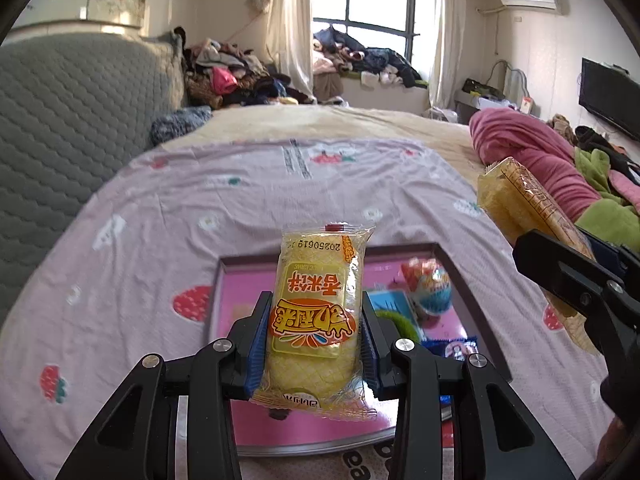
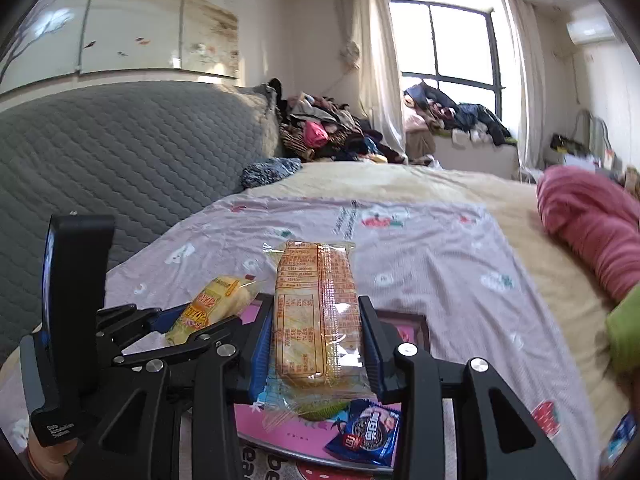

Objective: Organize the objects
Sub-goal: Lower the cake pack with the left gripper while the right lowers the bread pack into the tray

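Observation:
My left gripper (image 1: 314,328) is shut on a yellow cake packet (image 1: 312,312) with an orange label, held upright above a pink tray (image 1: 240,280) on the bed. My right gripper (image 2: 316,344) is shut on a second, clear-wrapped cake packet (image 2: 316,312) whose printed back faces the camera. Each view shows the other hand: the right gripper (image 1: 576,280) with its packet (image 1: 516,196) at the right edge, the left gripper (image 2: 168,332) with its yellow packet (image 2: 212,308) at the lower left. A blue biscuit packet (image 2: 366,432), a green item (image 1: 400,324) and a red-and-blue wrapped snack (image 1: 430,288) lie on the tray.
The tray rests on a pink strawberry-print sheet (image 1: 160,220) over a beige bed cover (image 2: 460,184). A grey quilted headboard (image 1: 72,120) rises at the left. A pink blanket roll (image 1: 532,152) and green fabric (image 1: 612,216) lie at the right. Clothes (image 1: 232,76) are piled by the window.

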